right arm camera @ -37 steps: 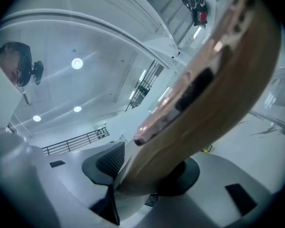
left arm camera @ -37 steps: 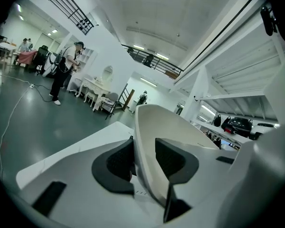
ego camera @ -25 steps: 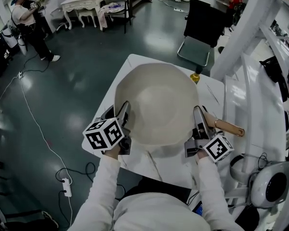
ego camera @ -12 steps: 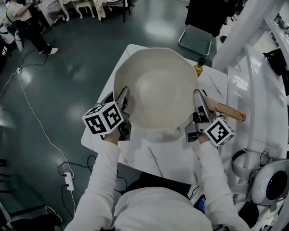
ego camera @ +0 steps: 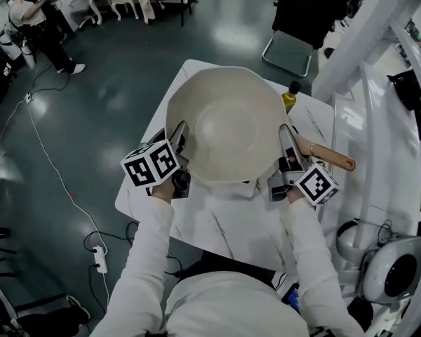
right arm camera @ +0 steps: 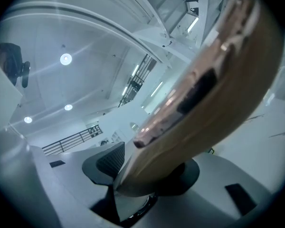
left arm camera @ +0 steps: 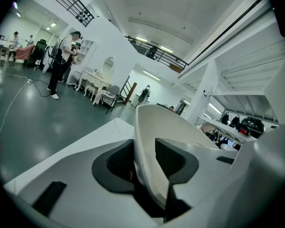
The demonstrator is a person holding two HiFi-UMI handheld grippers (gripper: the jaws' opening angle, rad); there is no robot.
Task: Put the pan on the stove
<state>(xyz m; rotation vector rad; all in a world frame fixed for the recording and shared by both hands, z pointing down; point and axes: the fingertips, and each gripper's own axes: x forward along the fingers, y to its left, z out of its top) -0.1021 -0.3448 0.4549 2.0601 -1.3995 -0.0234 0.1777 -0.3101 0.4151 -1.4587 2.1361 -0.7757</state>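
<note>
A big cream pan (ego camera: 228, 128) with a wooden handle (ego camera: 333, 158) is held above the white table (ego camera: 224, 223) by both grippers. My left gripper (ego camera: 179, 149) is shut on the pan's left rim. In the left gripper view the rim (left arm camera: 149, 127) stands upright between the dark pads of that gripper (left arm camera: 145, 163). My right gripper (ego camera: 289, 156) is shut on the handle close to the bowl. In the right gripper view the handle (right arm camera: 199, 103) runs between the jaws of that gripper (right arm camera: 142, 167). The pan hides the tabletop beneath it.
A yellow bottle with a dark cap (ego camera: 290, 98) stands just past the pan's far right edge. White shelf frames (ego camera: 379, 139) rise at the right, and a round white device (ego camera: 393, 276) sits low right. A black chair (ego camera: 295, 20) is beyond the table. Cables (ego camera: 98, 258) lie on the floor.
The pan, with both grippers still clamped on it, has shifted a little farther away over the table, nearer the yellow bottle.
</note>
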